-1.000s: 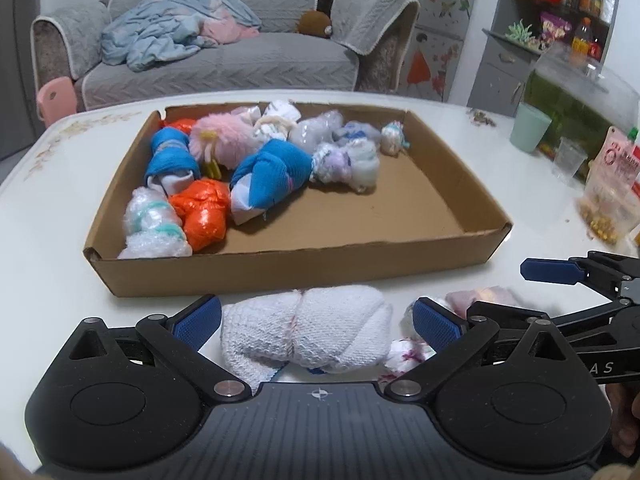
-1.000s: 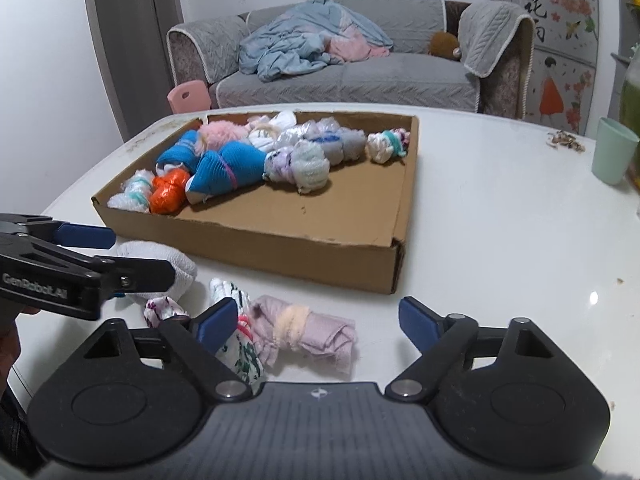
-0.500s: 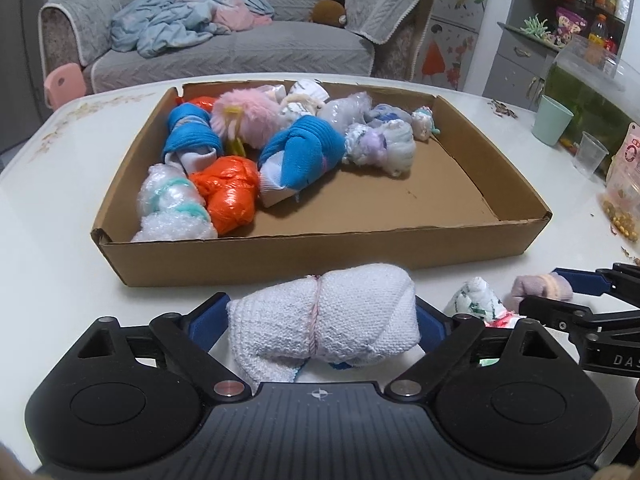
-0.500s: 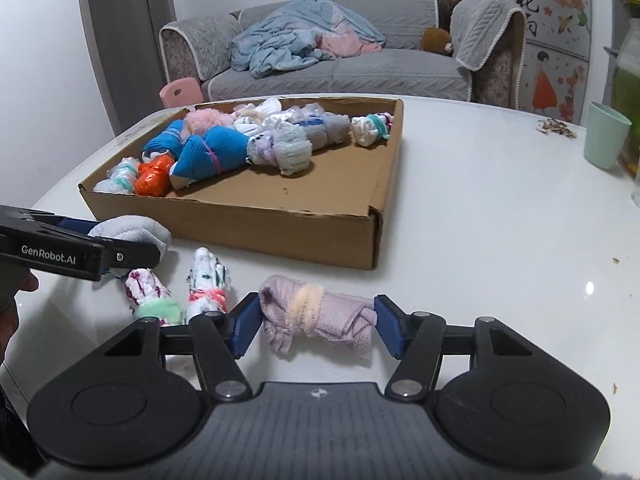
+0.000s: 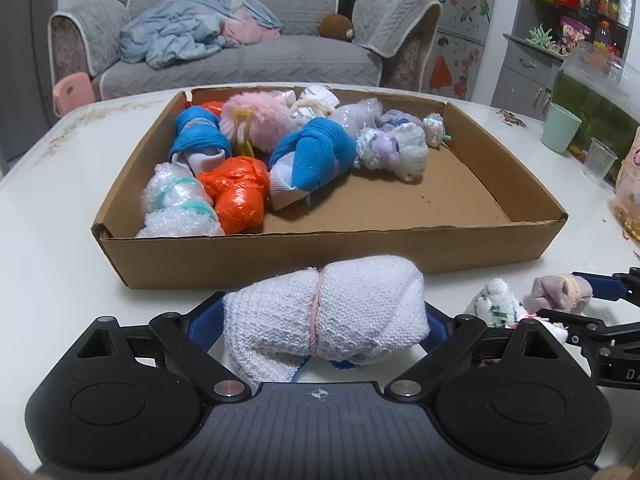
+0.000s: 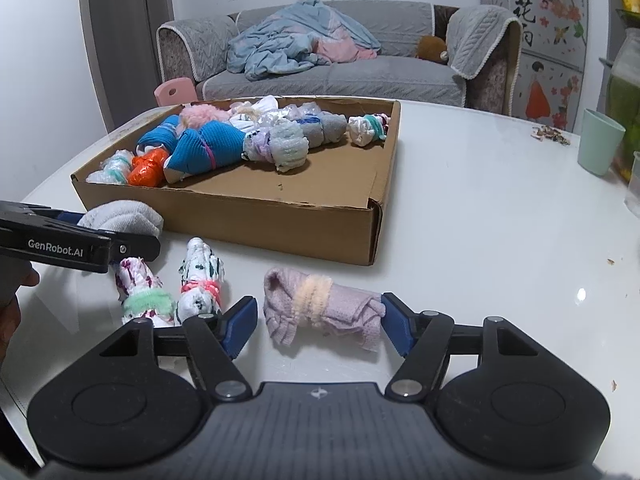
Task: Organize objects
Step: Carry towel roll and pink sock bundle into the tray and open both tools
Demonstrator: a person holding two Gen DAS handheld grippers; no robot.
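A shallow cardboard box (image 5: 400, 246) (image 6: 280, 220) on the white table holds several rolled sock bundles. My left gripper (image 5: 320, 328) is shut on a white knitted bundle (image 5: 328, 316) and holds it just above the table, before the box's near wall; this bundle also shows in the right wrist view (image 6: 124, 216). My right gripper (image 6: 320, 320) stands around a mauve bundle (image 6: 324, 310) with a peach band; its right pad touches the bundle and a small gap remains at the left. Two small patterned bundles (image 6: 200, 284) (image 6: 142, 296) lie on the table to its left.
A mint cup (image 6: 600, 142) and a clear cup (image 5: 598, 158) stand at the table's right side, by a snack bag (image 5: 630, 200). Crumbs (image 6: 550, 134) lie near the far right edge. A grey sofa (image 5: 240, 56) stands behind the table.
My left gripper has closed on the white bundle and raised it a little. My right gripper has moved forward around the mauve bundle and narrowed on it.
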